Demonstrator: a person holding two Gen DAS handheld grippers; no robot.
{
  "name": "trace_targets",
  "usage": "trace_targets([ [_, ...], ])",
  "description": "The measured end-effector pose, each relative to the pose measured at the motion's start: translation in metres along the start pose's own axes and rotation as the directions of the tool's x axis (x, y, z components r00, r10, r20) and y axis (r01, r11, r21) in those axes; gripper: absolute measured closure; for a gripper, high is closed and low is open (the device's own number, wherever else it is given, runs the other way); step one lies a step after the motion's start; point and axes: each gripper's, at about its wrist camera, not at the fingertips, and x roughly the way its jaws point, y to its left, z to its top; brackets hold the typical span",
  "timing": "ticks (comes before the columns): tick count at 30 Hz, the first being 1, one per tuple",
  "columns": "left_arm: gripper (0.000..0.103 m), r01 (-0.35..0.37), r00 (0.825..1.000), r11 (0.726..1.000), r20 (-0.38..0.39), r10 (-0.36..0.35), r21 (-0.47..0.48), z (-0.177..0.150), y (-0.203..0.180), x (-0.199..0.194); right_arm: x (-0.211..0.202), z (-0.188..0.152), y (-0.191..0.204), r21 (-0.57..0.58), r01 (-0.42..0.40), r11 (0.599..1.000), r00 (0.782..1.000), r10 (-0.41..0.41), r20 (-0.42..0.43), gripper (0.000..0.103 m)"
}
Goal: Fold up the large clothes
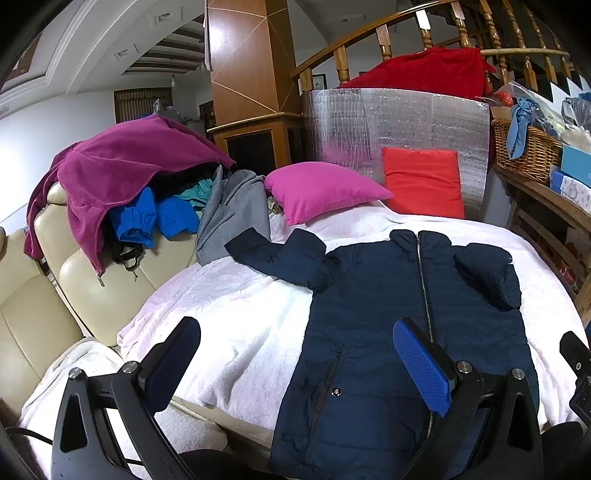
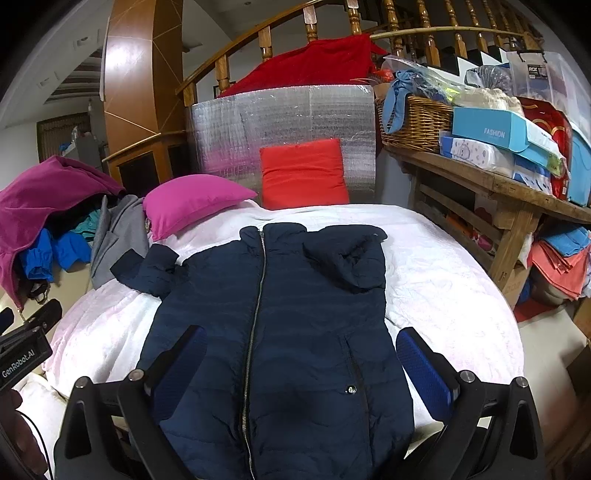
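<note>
Blanket under jacket, hem cropped.

A lived-in home: a wooden stair banister, a cream sofa heaped with clothes, cushions and a wicker basket ahead of the gripper.

The navy jacket is matt quilted cloth with a metal zip, lying on a fluffy white blanket. Behind the blanket, glossy silver foil board; beside it, woven wicker basket.
</note>
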Motion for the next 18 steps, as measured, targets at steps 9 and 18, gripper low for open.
trace_targets([
  [9,0.000,-0.001,1.000,1.000,-0.001,0.001,0.009,0.0000,-0.0020,-0.0016,-0.0002,0.0012,-0.0024,0.003,-0.001,1.000,1.000,0.001,0.002,0.000],
  [18,0.000,-0.001,1.000,1.000,-0.001,0.001,0.020,0.0023,-0.0060,-0.0012,0.0001,-0.0014,-0.0053,0.015,0.003,1.000,1.000,-0.003,0.004,0.000],
])
